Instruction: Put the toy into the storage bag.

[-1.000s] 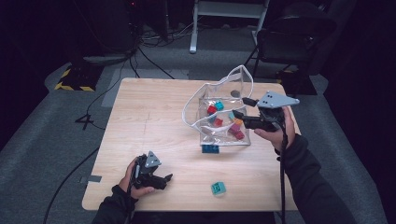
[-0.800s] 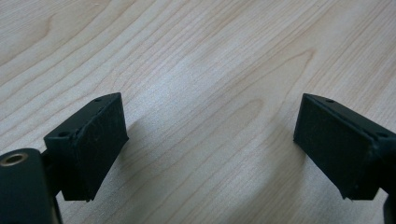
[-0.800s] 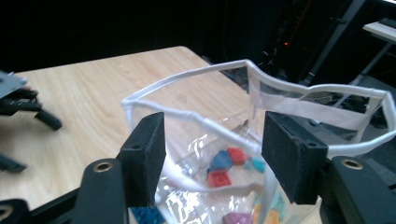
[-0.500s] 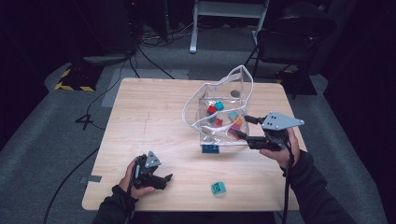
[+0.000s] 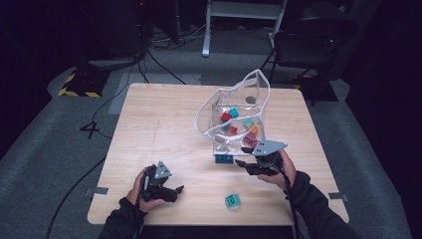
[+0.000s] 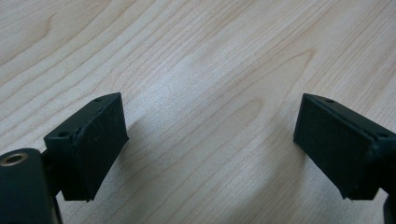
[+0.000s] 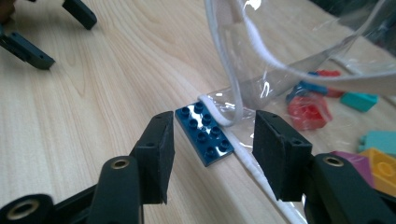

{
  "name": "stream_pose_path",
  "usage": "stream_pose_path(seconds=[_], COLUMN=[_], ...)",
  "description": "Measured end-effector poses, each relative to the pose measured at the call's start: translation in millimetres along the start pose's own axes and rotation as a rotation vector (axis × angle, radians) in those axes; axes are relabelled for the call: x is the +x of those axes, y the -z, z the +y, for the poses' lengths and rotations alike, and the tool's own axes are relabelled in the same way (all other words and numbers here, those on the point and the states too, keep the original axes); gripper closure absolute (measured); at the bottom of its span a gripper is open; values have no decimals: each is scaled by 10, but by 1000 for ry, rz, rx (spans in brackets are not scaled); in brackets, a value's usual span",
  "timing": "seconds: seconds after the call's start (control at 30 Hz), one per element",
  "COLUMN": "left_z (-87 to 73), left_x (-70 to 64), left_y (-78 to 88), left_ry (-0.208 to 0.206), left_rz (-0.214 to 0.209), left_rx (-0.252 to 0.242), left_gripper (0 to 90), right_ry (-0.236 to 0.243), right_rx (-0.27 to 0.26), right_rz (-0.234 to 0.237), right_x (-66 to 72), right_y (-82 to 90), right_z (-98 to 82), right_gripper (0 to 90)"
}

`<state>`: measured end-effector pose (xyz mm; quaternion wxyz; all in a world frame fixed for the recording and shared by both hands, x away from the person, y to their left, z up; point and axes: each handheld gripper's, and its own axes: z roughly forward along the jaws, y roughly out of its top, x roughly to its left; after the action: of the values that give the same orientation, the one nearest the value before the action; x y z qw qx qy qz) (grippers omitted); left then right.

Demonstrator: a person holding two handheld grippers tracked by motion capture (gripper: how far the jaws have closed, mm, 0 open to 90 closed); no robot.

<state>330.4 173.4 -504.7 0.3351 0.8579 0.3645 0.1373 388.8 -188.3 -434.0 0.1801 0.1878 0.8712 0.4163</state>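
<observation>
A clear plastic bag (image 5: 234, 107) with a white zip rim stands open on the wooden table (image 5: 149, 124) and holds several coloured bricks. A flat dark blue brick (image 5: 224, 159) (image 7: 205, 133) lies at the bag's near corner, partly under the white rim. My right gripper (image 5: 242, 156) (image 7: 212, 122) is low over the table. Its jaws have just been closing and stand either side of the blue brick's near end without touching it. My left gripper (image 5: 175, 191) (image 6: 210, 126) rests open over bare wood at the front left.
A teal brick (image 5: 232, 200) lies loose near the table's front edge, between the two hands. Behind the table are a dark chair (image 5: 308, 40), a stand's legs and cables on the grey floor.
My right gripper has come down from beside the bag's mouth to the table at the bag's near corner, and its jaws are closer together. The left hand has stayed put.
</observation>
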Motion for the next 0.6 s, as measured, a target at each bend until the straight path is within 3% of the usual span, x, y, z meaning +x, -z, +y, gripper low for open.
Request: stream_pose_path(seconds=[0.1,0.37,0.5,0.6], left_z=[0,0,0,0], left_x=[-1,0,-1,0], left_y=[0,0,0,0], left_ry=[1,0,1,0], left_rz=[-1,0,0,0], left_rx=[0,0,0,0], left_gripper=[98,98,98,98], right_ry=[-12,29,49,43], right_rx=[12,61,90,97], right_rz=[25,36,-21,-21], right_x=[-1,15,14,7], right_y=[-113,-436,-574,-654], right_z=[-36,-82,-105,-117], right_gripper=[510,504,481,465])
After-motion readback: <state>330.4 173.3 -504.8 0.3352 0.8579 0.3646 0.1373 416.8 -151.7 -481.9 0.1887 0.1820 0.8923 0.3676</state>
